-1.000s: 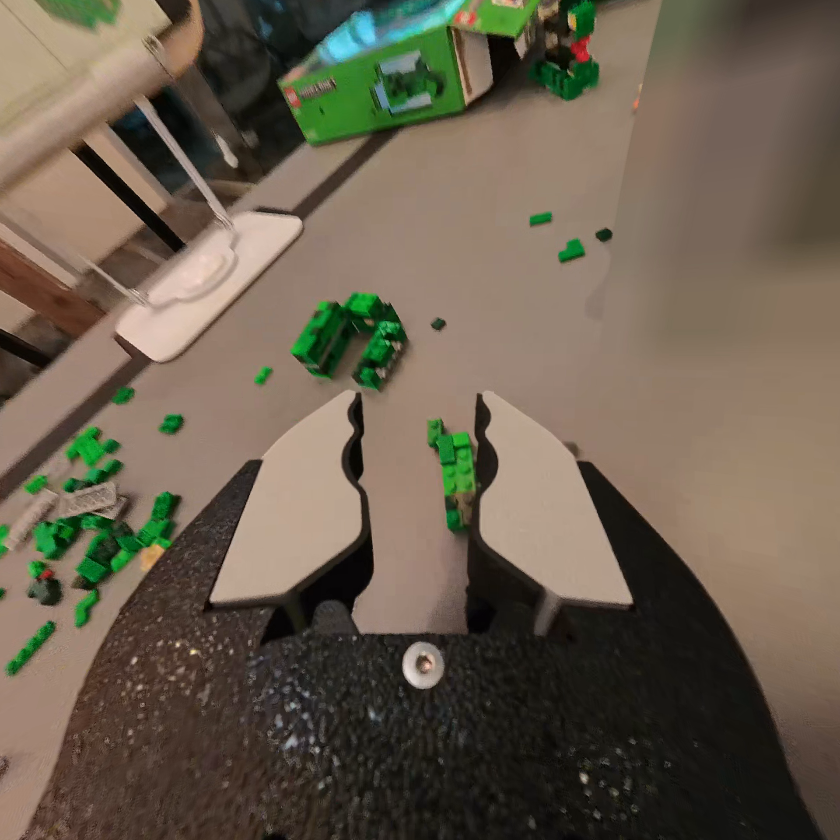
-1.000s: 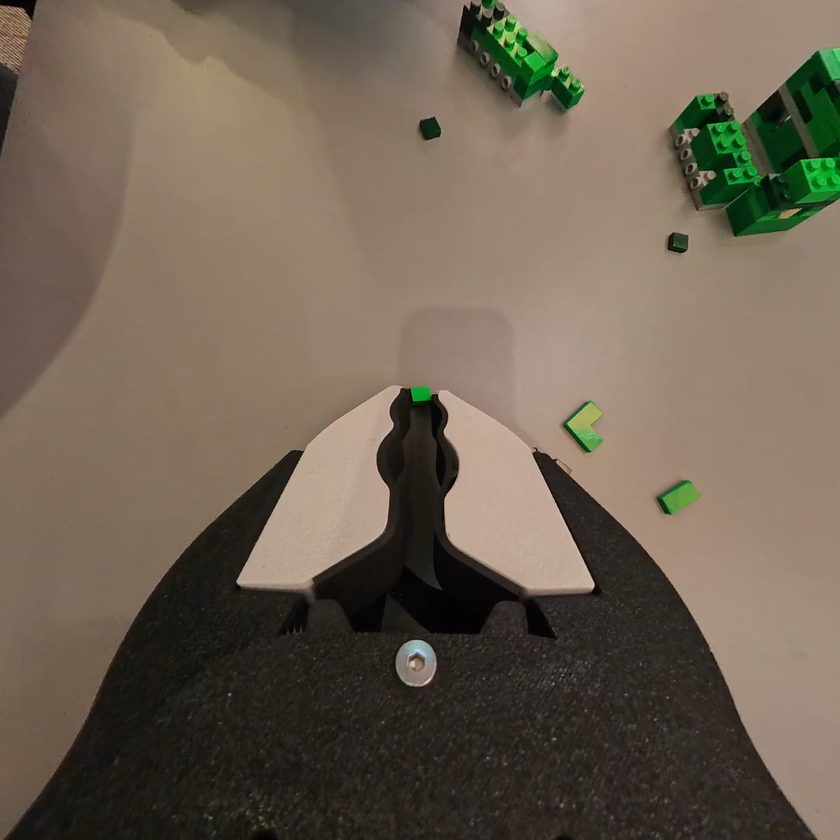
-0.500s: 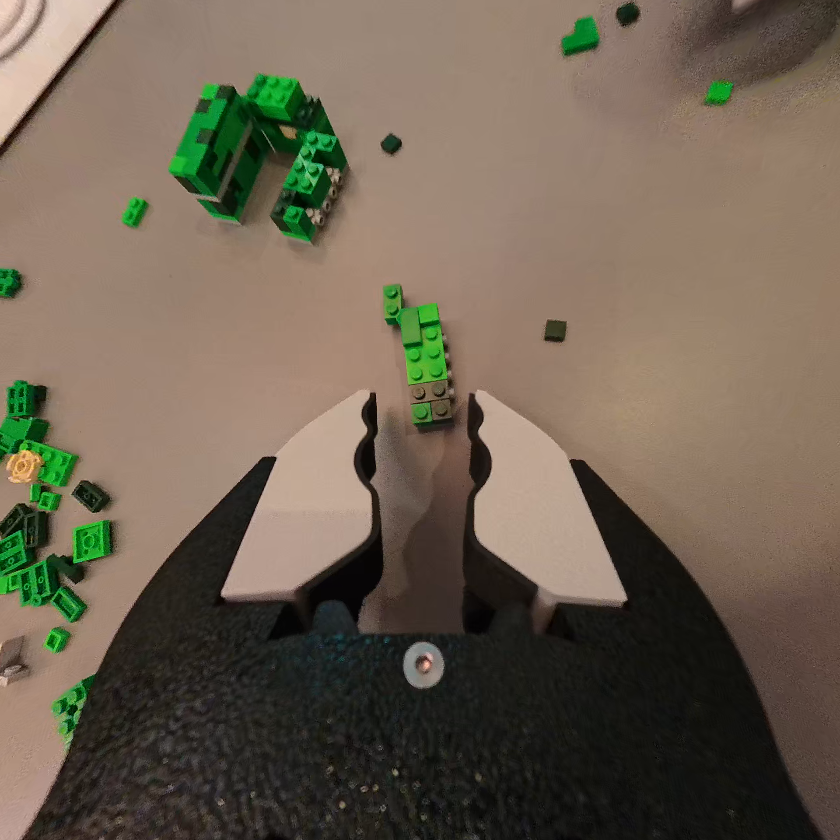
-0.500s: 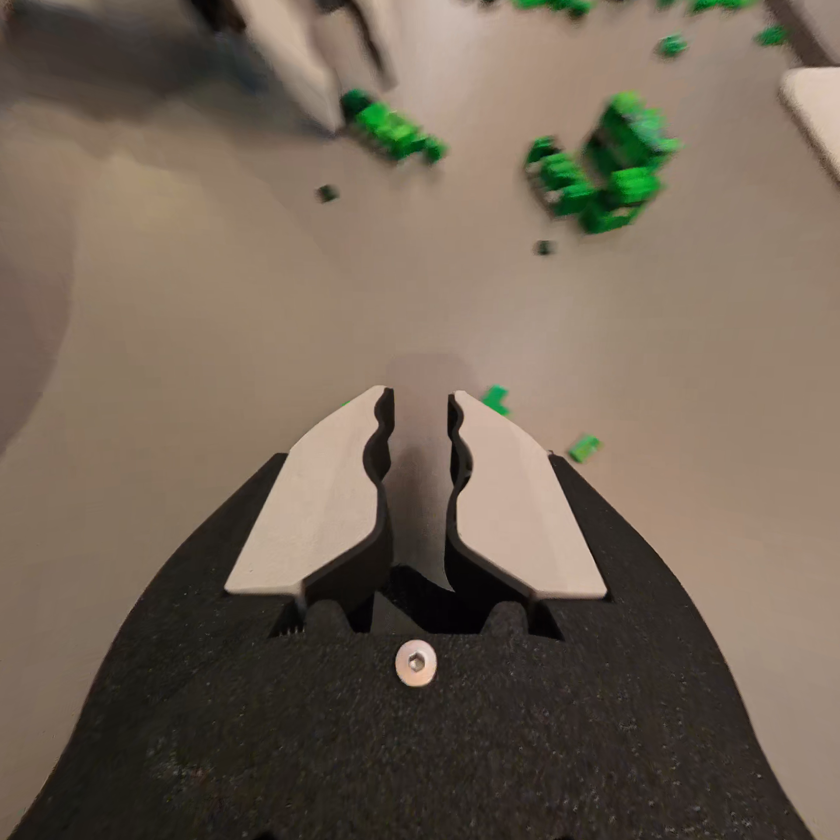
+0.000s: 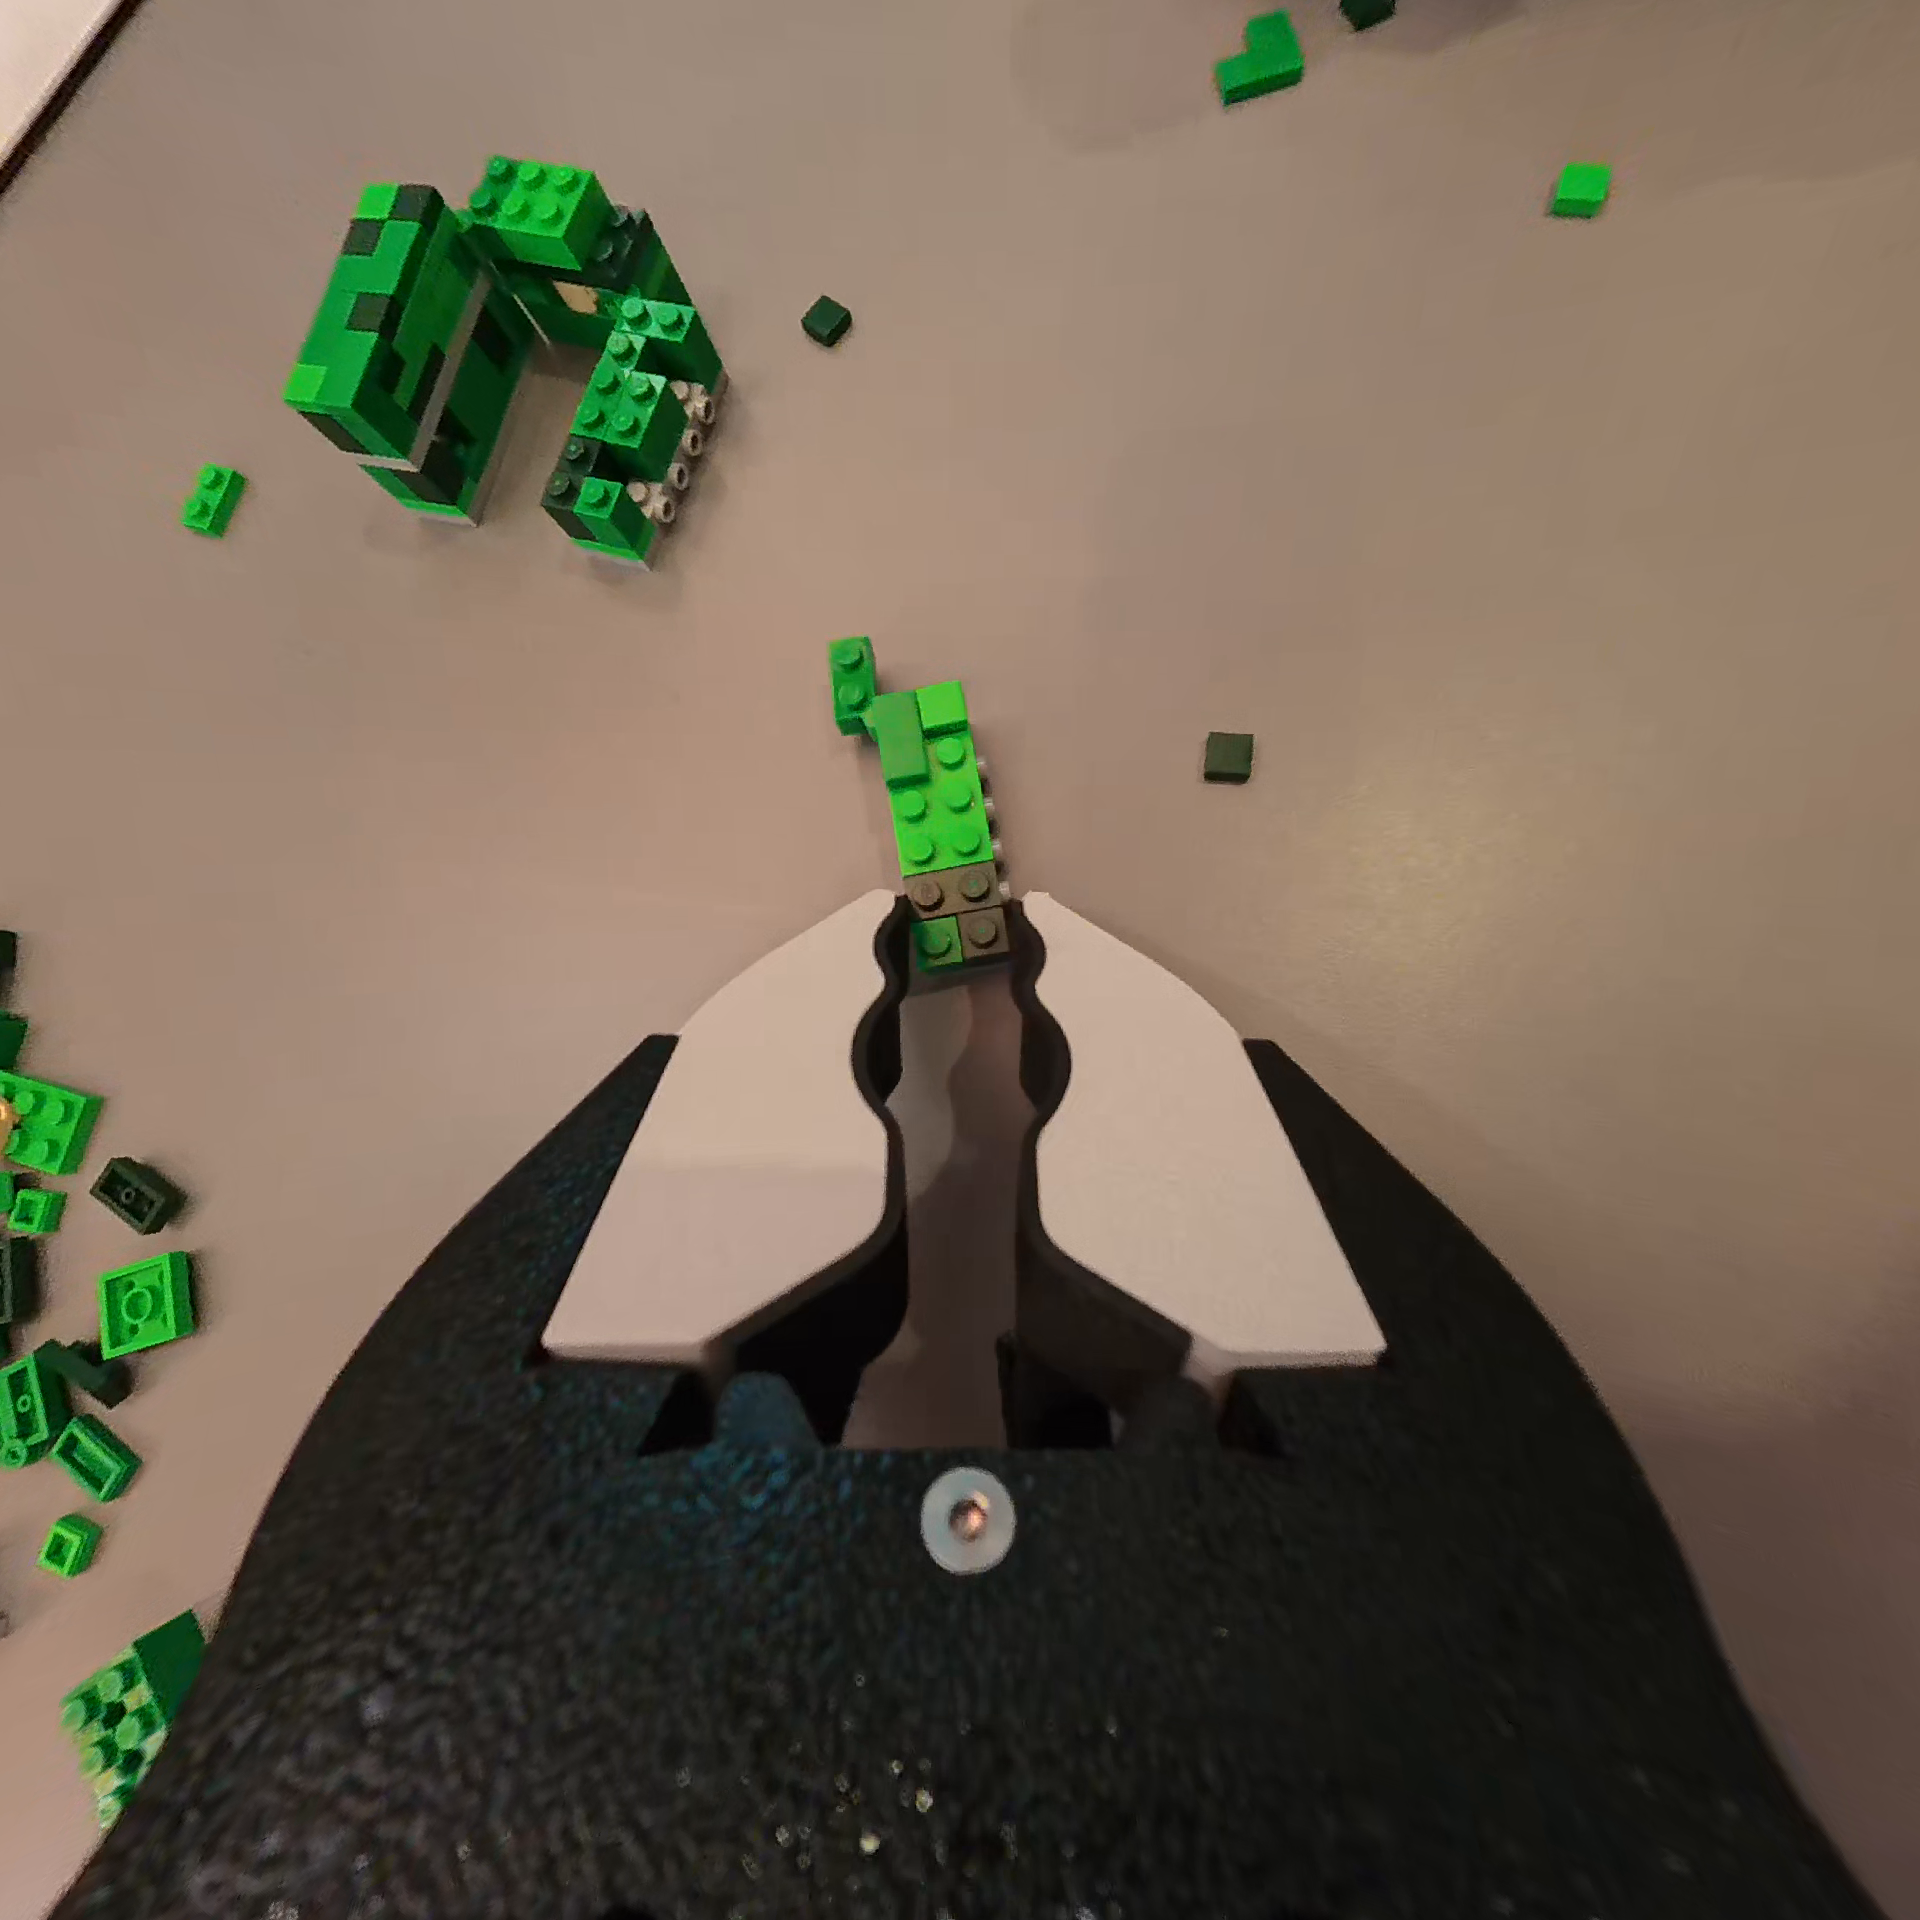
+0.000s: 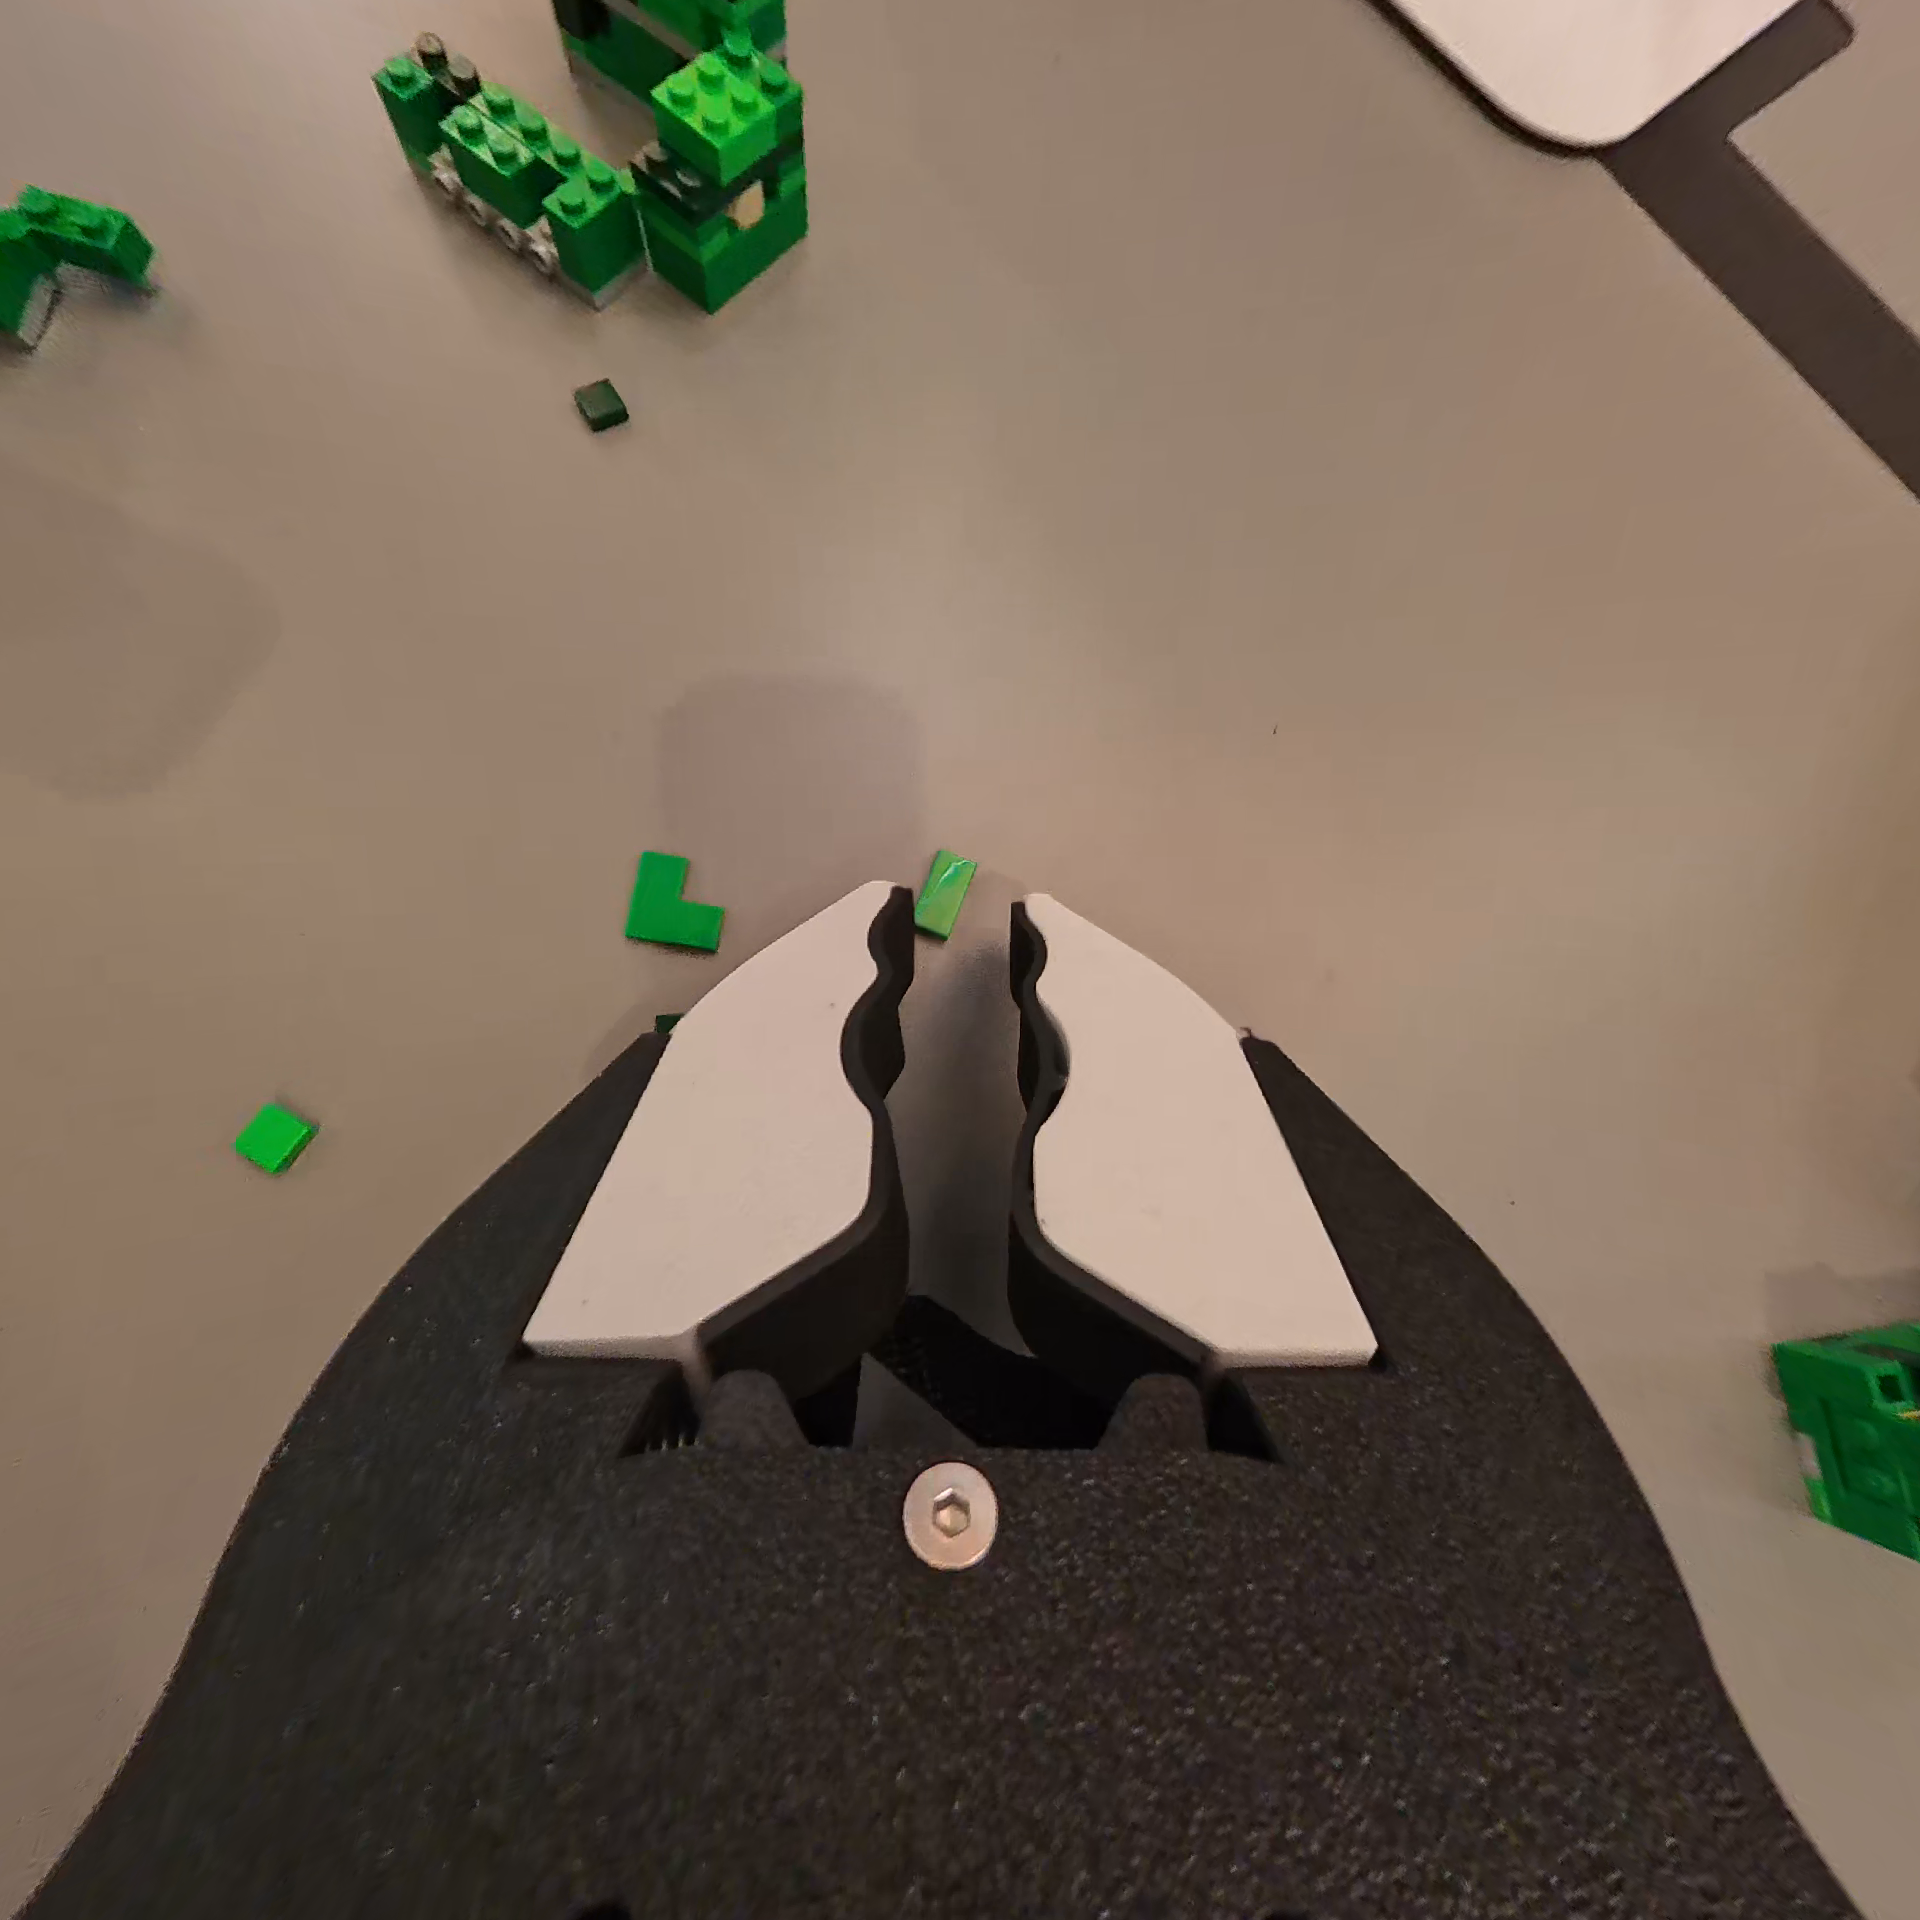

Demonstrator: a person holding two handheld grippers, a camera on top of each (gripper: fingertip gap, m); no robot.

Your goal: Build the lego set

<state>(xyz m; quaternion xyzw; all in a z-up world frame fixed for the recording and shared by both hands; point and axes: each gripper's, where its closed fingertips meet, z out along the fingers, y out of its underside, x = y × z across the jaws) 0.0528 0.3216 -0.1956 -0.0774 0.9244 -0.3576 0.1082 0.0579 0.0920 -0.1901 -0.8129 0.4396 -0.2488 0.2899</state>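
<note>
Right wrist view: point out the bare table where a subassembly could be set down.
Free: the wide grey stretch between the dark green tile and the right hand-held gripper, running right toward the white stand base. Crowded: the top left around the green build, and the L-shaped tile and flat tile at the fingertips.

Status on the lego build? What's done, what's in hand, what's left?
Done: one large green sub-assembly stands on the table.
In hand: the left claw is closed around the near end of a narrow green strip assembly, which still rests on the table. The right claw is open and empty over a small flat green tile.
Left: the L-shaped tile, the square tiles and the loose brick pile are unattached.
</note>
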